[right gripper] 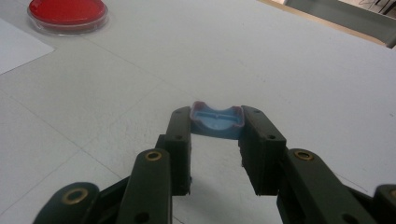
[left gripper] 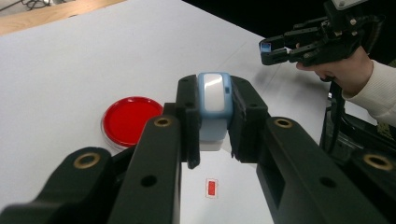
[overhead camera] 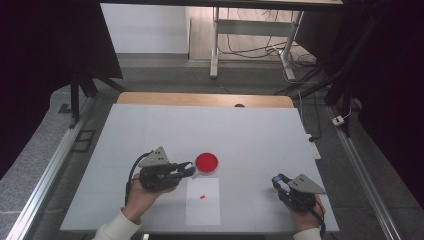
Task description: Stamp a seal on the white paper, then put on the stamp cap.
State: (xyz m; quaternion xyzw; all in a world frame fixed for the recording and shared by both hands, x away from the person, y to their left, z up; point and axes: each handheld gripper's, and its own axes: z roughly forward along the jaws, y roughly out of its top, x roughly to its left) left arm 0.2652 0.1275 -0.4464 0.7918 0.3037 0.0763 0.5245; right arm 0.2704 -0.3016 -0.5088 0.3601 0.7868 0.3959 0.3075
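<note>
White covering spreads over the table [overhead camera: 150,130], with a wooden edge at its far side and grey floor and cables beyond. On it lies a red dish [overhead camera: 206,162] with a clear rim, and just in front of the dish a white sheet of paper [overhead camera: 202,210] carrying a small red mark [overhead camera: 202,196].

In the high view the left hand-held gripper [overhead camera: 189,169] sits beside the dish, pointing toward it. Its jaws are clamped on a light blue stamp body [left gripper: 214,105], held upright between the pads above the sheet.

Well apart at the table's near right, the right hand-held gripper [overhead camera: 276,180] is closed on a light blue cap [right gripper: 217,120]. The cap's hollow side faces the camera and a pink rim shows at its edge.
</note>
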